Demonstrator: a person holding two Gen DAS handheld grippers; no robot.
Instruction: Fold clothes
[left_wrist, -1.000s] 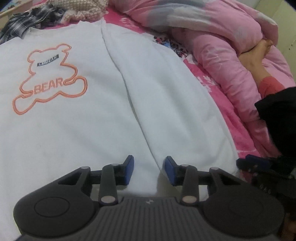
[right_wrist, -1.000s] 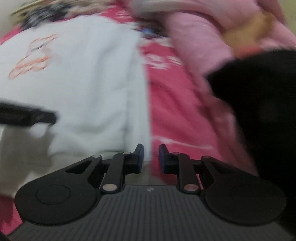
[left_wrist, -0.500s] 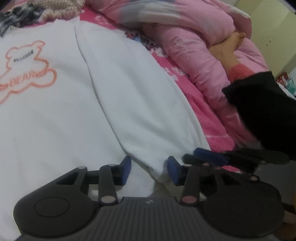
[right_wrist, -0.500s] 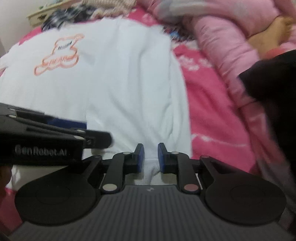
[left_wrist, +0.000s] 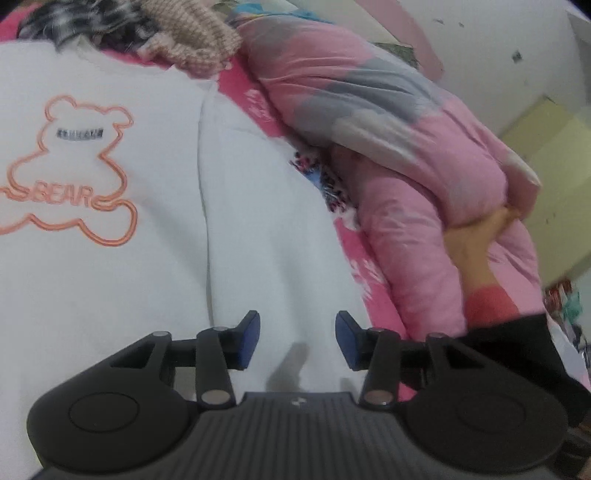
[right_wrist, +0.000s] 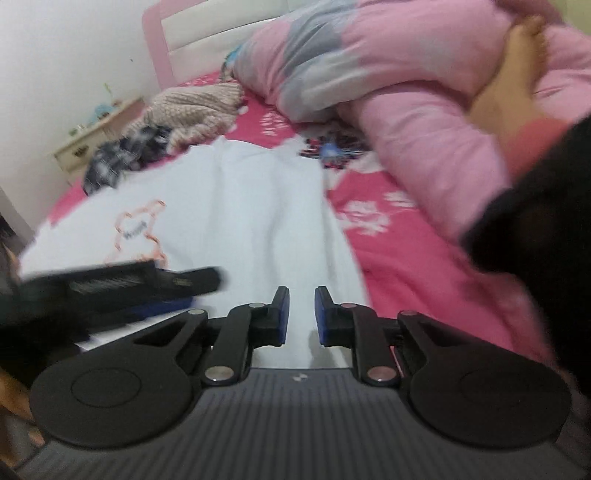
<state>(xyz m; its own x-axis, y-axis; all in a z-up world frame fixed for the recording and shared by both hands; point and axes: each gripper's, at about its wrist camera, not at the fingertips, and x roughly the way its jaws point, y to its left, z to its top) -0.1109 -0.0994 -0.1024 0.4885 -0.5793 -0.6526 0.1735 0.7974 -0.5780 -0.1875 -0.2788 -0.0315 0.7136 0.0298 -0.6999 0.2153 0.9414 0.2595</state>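
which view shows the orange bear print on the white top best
The left wrist view. There the bear print on the white top is large and close, with BEAR readable. In the right wrist view it is small, blurred and partly hidden behind the left gripper.

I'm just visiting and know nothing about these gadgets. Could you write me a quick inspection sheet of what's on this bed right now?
Surface: a bed with a pink floral sheet.
Job's things: white sweatshirt with an orange bear outline, spread flat, one sleeve folded in along its side.
Clutter: beige knit garment, black-and-white plaid garment, pink and grey duvet bunched up, a person's bare foot resting on it.
Grippers: left gripper open above the sweatshirt's lower part, nothing between its pads; right gripper with a narrow gap, over the sweatshirt, nothing visibly pinched.
Cables: nothing seen.
Surroundings: pink headboard, white wall, small bedside cabinet.
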